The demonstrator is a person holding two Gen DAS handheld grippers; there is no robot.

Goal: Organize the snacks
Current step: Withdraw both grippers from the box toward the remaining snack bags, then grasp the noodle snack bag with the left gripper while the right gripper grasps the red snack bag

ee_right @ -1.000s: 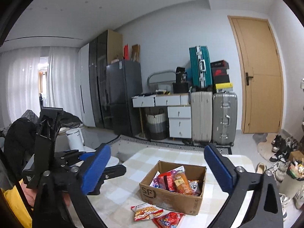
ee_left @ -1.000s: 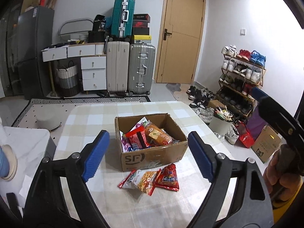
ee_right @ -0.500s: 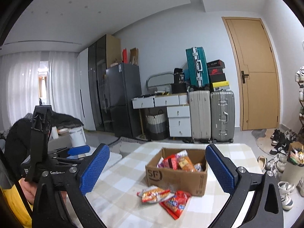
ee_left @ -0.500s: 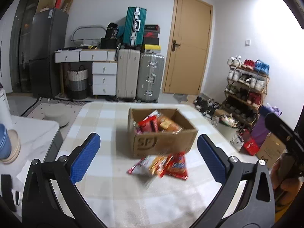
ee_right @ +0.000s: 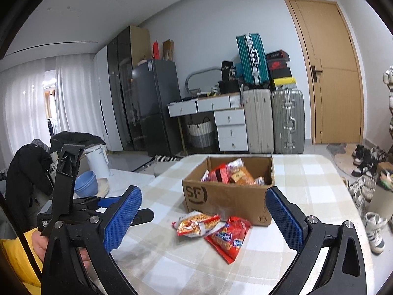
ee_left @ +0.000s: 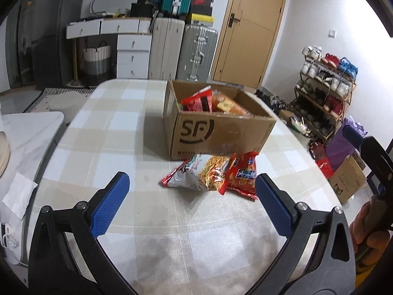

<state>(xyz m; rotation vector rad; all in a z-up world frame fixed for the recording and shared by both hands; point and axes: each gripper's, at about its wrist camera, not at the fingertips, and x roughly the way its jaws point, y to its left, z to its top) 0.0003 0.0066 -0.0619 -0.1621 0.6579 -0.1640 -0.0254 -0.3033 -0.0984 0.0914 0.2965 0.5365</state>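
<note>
A brown cardboard box [ee_left: 216, 127] marked SF stands mid-table with several snack packets inside. Just in front of it lie two loose packets: a white and yellow noodle packet [ee_left: 196, 177] and a red packet [ee_left: 243, 174] overlapping it. My left gripper [ee_left: 191, 179] hovers low over the checked tablecloth [ee_left: 110, 123], jaws open wide, nothing between the blue pads [ee_left: 110, 204]. My right gripper [ee_right: 202, 191] is also open and empty, aimed at the box [ee_right: 221, 196] with the noodle packet [ee_right: 196, 225] and red packet [ee_right: 228, 236] below it. It also shows at the right edge [ee_left: 368, 152].
A white side table [ee_left: 29, 127] with blue bowls [ee_right: 86, 184] stands left of the table. A shoe rack [ee_left: 324, 93], bags and a carton [ee_left: 348, 182] sit on the floor to the right. Suitcases [ee_left: 196, 51] and drawers line the back wall.
Both grippers have come down toward the table, so the box and loose packets look larger and nearer. The left jaws stand wider apart than one second ago.
</note>
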